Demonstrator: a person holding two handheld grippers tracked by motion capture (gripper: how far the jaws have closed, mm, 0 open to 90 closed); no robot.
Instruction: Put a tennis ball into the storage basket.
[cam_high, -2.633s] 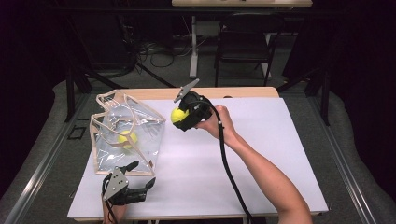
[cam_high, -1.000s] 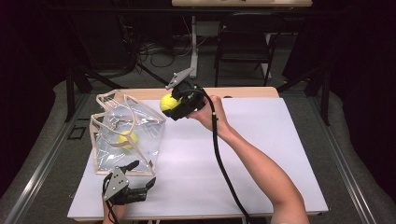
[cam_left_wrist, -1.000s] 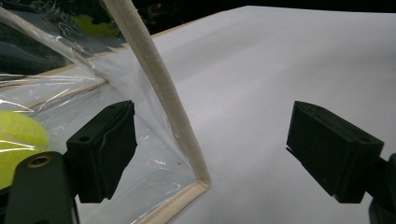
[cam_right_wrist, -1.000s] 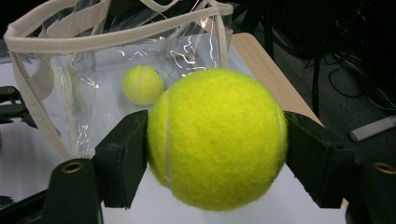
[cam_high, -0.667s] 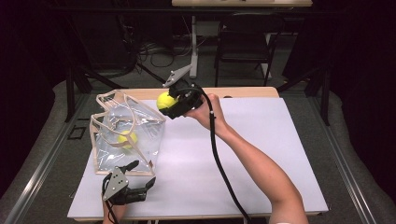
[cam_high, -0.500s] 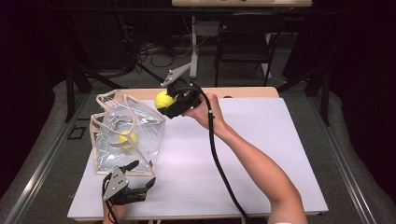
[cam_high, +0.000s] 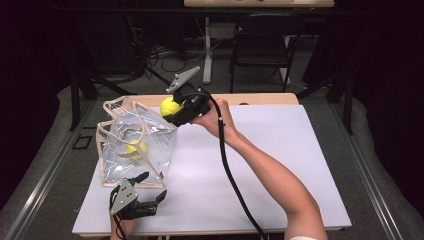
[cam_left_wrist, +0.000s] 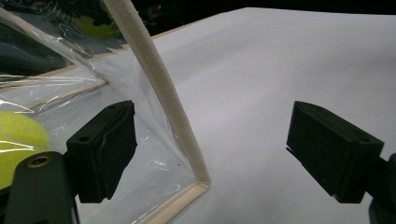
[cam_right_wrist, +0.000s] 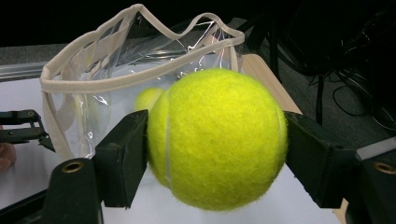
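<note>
Your right gripper has carried the tennis ball left, now clamped above the far right rim of the clear bag. Second ball lies inside. Left gripper gapes wide at the bag's near corner, gripping nothing.

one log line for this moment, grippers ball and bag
right gripper: shut on tennis ball, beside bag rim | left gripper: open at clear bag corner | second ball: inside bag
</note>
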